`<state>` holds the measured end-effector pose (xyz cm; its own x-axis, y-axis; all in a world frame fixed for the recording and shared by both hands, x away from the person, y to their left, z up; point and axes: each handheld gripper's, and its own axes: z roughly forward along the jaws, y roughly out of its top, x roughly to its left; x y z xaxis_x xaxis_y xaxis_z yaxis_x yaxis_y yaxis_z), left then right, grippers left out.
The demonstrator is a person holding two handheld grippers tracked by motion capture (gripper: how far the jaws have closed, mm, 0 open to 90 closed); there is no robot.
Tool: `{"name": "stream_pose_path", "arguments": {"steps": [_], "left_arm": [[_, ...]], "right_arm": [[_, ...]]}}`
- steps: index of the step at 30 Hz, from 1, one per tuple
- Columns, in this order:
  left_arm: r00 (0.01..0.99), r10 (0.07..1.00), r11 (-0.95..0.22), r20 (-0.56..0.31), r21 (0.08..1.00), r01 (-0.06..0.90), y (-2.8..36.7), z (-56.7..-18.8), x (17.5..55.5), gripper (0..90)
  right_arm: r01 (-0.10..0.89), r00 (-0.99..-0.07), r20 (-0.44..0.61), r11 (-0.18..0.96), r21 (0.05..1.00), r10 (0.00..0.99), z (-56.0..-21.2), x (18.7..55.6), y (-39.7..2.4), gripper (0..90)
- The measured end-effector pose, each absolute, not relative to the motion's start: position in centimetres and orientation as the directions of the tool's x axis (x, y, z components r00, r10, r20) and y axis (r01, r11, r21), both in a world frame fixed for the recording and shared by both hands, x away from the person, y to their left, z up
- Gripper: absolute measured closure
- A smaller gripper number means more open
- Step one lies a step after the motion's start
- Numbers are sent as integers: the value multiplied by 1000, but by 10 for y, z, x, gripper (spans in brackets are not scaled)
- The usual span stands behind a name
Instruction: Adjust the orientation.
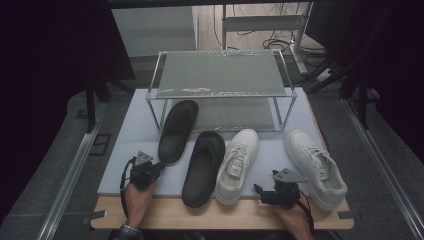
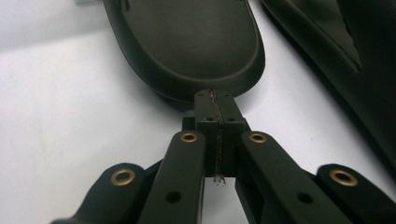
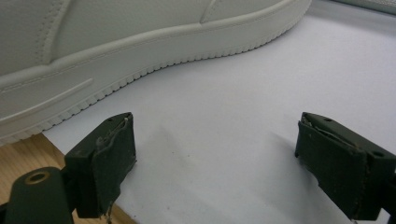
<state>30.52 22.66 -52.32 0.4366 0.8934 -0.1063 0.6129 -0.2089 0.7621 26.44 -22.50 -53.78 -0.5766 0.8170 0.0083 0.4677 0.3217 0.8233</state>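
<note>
The left gripper (image 1: 159, 167) sits at the near left of the table, held from below by the left hand (image 1: 136, 195), whose forearm comes up from the bottom edge of the high view. It points forward and a little to the right. Its jaws are pressed flat together with nothing between them, and in the left gripper view their joined tips (image 2: 214, 109) stand at the rounded heel end of the left slipper (image 2: 187, 42), touching it or just short of it; which, I cannot tell.

That left slipper (image 1: 177, 130) is black and lies sole-down on the pale mat (image 1: 125, 145). Its long axis runs from the heel, nearest the gripper, away and slightly rightward, so the toe reaches under the near rail of the rack (image 1: 220, 92). The right slipper (image 1: 204, 167) lies just beside it, closer to the person, on nearly the same slant.

The right gripper (image 1: 261, 192) rests low at the near right, in the right hand (image 1: 295, 217), and points left toward the left sneaker (image 1: 237, 165). Its jaws stand wide apart and hold nothing; bare mat lies between them in the right gripper view, with the white sole of that sneaker (image 3: 116, 60) just beyond. The right sneaker (image 1: 315, 167) lies at the gripper's far side, toe away from the person.
</note>
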Motion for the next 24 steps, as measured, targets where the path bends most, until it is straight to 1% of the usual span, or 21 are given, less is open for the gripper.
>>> {"name": "stream_pose_path", "arguments": {"steps": [3, 17, 24], "left_arm": [[436, 895, -217, -92, 765, 606, 224, -522, 308, 896], [428, 899, -202, -88, 784, 586, 214, -512, 328, 896], [436, 896, -216, -78, 783, 584, 206, -510, 339, 896]], "right_arm": [[468, -577, 8, 322, 823, 817, -538, 264, -225, 124], [468, -577, 8, 322, 823, 817, -538, 264, -225, 124], [468, -577, 8, 322, 823, 817, -538, 264, -225, 124]]}}
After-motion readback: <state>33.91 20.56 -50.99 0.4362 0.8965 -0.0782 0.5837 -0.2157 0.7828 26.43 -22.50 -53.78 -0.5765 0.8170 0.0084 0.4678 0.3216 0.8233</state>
